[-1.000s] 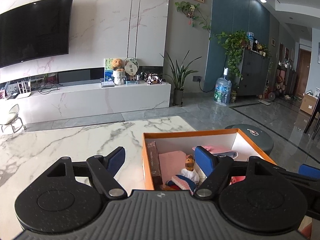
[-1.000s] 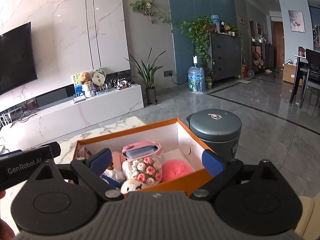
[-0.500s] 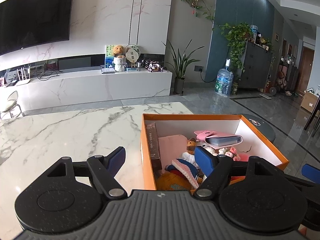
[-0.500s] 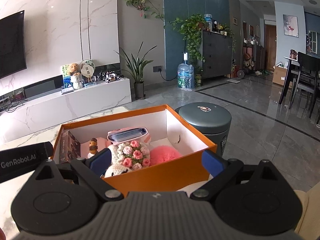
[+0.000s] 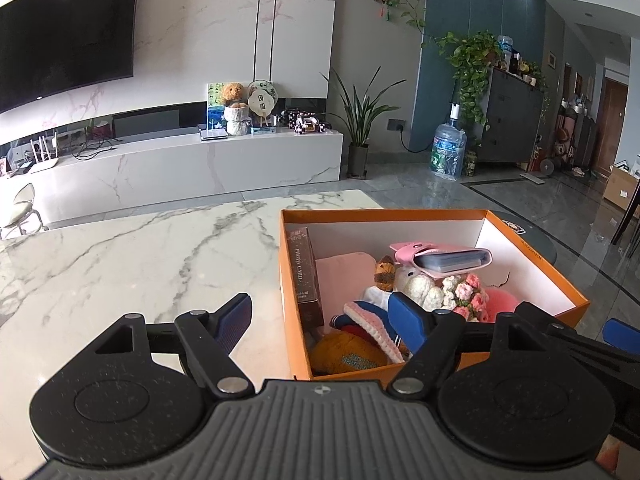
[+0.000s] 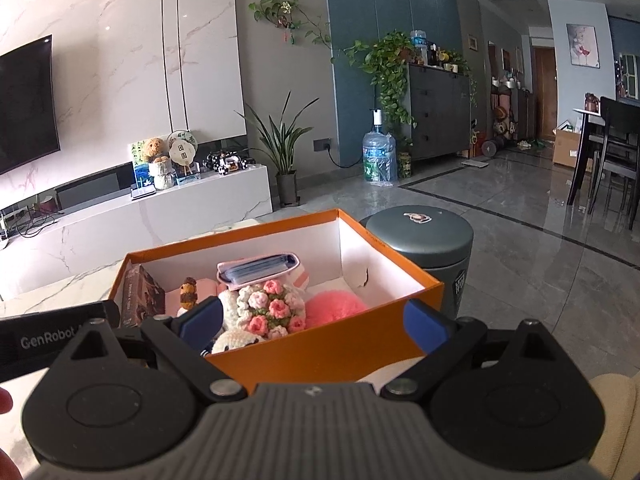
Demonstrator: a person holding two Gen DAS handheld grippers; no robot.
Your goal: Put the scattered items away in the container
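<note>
An orange box [image 5: 286,280] with white inner walls stands at the right end of the marble table [image 5: 120,256]. It holds a brown photo-card box [image 5: 306,276], a pink card wallet [image 5: 444,258], a crochet flower bouquet [image 5: 460,292], a small doll [image 5: 384,270], a pink fluffy ball [image 5: 504,298] and a yellow plush [image 5: 344,354]. My left gripper [image 5: 320,320] is open and empty, straddling the box's left wall near its front corner. My right gripper [image 6: 312,320] is open and empty, in front of the same box [image 6: 332,344], over the bouquet [image 6: 268,308].
A dark green round stool [image 6: 420,236] stands on the floor just beyond the box's right side. The left gripper's body [image 6: 52,336] shows at the left of the right wrist view. A beige cushion [image 6: 616,420] is at lower right. A TV console [image 5: 180,164] lies far behind.
Both grippers have drawn back and up from the box, so more of its inside shows. Both stayed open and empty. The box and its contents have not moved.
</note>
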